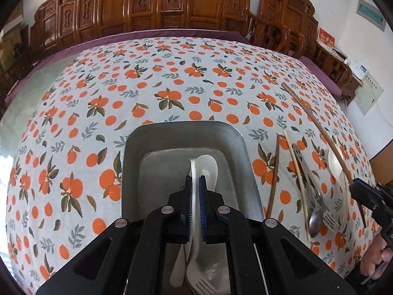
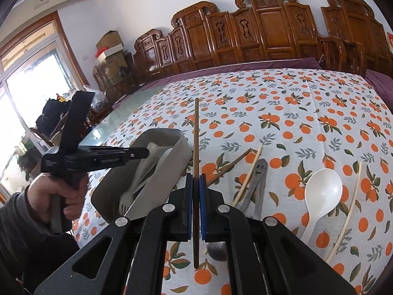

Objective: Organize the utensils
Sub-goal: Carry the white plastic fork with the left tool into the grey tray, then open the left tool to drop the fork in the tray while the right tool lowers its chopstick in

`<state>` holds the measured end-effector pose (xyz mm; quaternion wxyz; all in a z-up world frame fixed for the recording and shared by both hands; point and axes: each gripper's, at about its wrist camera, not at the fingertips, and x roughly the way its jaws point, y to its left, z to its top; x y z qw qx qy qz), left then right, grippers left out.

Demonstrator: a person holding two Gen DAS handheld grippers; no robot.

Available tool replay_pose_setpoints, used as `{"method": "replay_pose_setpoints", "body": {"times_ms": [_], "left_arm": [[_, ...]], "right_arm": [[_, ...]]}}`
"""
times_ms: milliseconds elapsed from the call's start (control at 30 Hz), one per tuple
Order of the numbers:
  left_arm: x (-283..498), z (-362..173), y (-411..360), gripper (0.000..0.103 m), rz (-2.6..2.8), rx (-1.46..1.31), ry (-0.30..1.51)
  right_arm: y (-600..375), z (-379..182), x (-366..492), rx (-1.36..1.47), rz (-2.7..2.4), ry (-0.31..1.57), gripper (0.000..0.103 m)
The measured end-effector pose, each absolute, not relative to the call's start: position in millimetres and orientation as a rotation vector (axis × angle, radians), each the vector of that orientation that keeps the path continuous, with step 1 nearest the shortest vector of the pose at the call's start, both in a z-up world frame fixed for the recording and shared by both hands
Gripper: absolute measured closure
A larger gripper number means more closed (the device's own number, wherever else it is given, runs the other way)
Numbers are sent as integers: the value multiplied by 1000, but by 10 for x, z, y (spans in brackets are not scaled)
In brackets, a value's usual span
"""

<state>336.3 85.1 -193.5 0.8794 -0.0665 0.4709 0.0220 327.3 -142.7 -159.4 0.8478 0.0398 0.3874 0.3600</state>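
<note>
In the middle of the frame, the left gripper (image 1: 195,191) pinches a white spoon (image 1: 196,172) over the tray (image 1: 181,132). The right gripper (image 2: 195,191) is squeezed tight on a brown chopstick (image 2: 196,132).

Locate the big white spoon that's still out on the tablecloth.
The white spoon lies on the tablecloth to the right of the right gripper in the right wrist view, between the metal utensils and a pale chopstick.
</note>
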Motion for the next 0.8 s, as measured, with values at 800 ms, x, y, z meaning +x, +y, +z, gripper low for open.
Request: {"method": "replay_pose_setpoints", "body": {"times_ms": [800], "left_arm": [[2658, -1479, 1217, 98, 92, -133, 831]], "right_arm": [[-659, -1593, 3084, 80, 824, 882, 97]]}}
